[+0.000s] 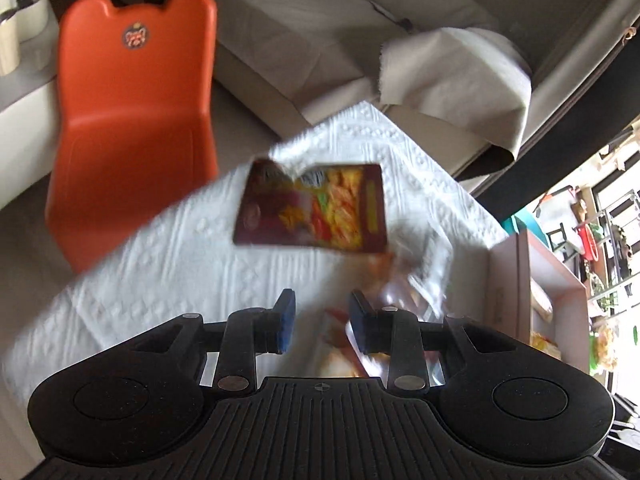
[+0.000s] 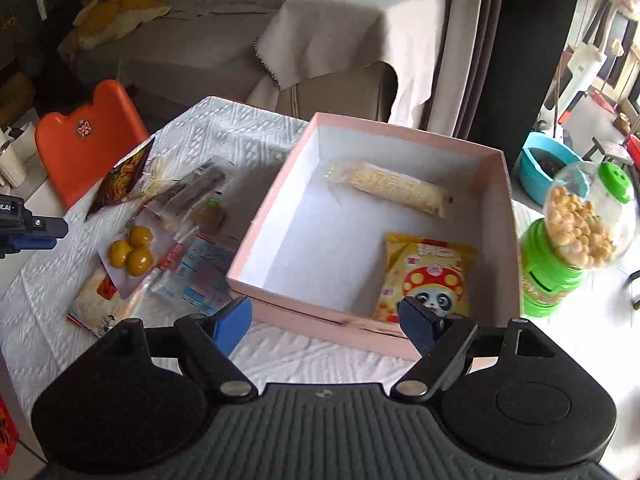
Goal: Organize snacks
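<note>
A pink box (image 2: 276, 208) stands on the white tablecloth (image 2: 248, 132) and holds a long wrapped roll (image 2: 396, 188) and a yellow panda snack bag (image 2: 424, 276). Left of the box lies a pile of snacks: a dark red packet (image 2: 120, 176), a pack of yellow balls (image 2: 132, 252), a blue-white packet (image 2: 200, 276). My right gripper (image 2: 326, 320) is open and empty over the box's near wall. My left gripper (image 1: 322, 320) is open and empty above the pile, the red packet (image 1: 312, 204) blurred ahead of it. The left gripper's edge also shows in the right wrist view (image 2: 24, 224).
An orange plastic chair (image 1: 132, 108) stands beyond the table's far left corner. A green jar of round biscuits (image 2: 576, 232) stands right of the box. A grey sofa with a cloth (image 2: 352, 28) lies behind the table. A blue basin (image 2: 548, 168) is on the floor.
</note>
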Action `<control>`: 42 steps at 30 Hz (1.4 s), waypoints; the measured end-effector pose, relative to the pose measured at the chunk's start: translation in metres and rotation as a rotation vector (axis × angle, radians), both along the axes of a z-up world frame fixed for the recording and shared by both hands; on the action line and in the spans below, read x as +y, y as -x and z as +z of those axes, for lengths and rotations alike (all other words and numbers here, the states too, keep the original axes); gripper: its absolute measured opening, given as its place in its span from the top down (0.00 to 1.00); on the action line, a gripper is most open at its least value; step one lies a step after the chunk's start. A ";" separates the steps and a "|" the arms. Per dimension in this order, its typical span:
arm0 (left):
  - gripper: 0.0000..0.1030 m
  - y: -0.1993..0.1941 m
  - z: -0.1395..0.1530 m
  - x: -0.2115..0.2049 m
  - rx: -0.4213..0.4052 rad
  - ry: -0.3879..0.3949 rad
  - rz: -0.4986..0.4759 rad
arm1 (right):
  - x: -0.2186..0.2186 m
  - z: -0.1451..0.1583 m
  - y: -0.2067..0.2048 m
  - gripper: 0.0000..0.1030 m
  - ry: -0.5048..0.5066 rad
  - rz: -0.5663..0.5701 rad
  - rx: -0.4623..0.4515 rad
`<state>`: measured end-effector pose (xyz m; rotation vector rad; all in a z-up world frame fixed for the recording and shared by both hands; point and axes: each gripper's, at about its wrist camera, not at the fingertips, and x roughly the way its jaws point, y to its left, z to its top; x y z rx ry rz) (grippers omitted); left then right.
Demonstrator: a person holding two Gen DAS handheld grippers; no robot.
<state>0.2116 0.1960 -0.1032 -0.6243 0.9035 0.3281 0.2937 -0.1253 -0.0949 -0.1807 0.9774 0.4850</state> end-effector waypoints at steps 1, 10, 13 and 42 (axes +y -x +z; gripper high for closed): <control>0.68 -0.007 0.000 0.008 -0.010 -0.010 -0.008 | 0.011 0.001 -0.001 0.21 -0.015 0.010 -0.003; 0.68 -0.020 -0.015 0.062 -0.021 0.062 0.054 | 0.143 0.004 -0.062 0.20 -0.132 0.177 0.027; 0.68 -0.002 -0.023 0.067 0.008 0.100 0.033 | 0.200 -0.003 -0.080 0.20 -0.128 0.258 0.028; 0.68 0.038 -0.056 0.082 0.040 0.308 0.109 | 0.296 -0.057 -0.095 0.40 0.075 0.369 0.251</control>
